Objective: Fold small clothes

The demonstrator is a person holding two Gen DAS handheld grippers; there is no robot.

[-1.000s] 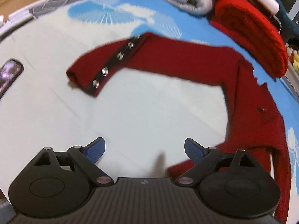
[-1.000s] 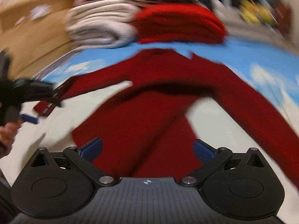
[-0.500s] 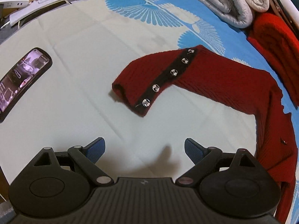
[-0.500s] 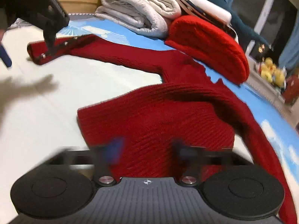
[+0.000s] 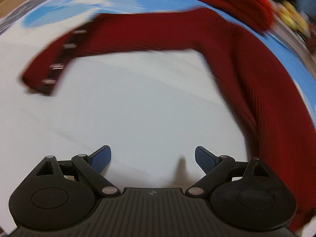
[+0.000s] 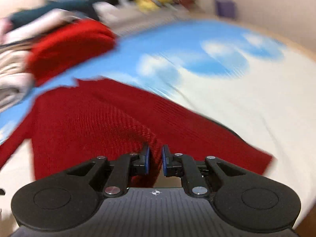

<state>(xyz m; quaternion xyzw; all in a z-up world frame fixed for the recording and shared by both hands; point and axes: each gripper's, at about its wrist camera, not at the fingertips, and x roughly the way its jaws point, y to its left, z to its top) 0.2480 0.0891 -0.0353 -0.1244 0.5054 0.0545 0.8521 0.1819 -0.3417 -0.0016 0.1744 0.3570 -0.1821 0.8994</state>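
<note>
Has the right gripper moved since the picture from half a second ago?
Yes. The right gripper swung rightward: the folded red pile sits further left in its view now, and it is shut on the sweater.

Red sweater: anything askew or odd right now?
Nothing damaged. The red sweater lies unfolded, its buttoned sleeve stretched out sideways. The right gripper pinches a ridge of knit; the left gripper hangs open, empty.

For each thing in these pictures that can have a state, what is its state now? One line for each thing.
left gripper: open, holds nothing, above the bare sheet.
right gripper: shut on a fold of the red sweater.
red sweater: unfolded, spread on the sheet, one edge pinched and raised.
buttoned sleeve: stretched out flat, not folded in.
red folded garment: folded, beside the pale stack.
</note>
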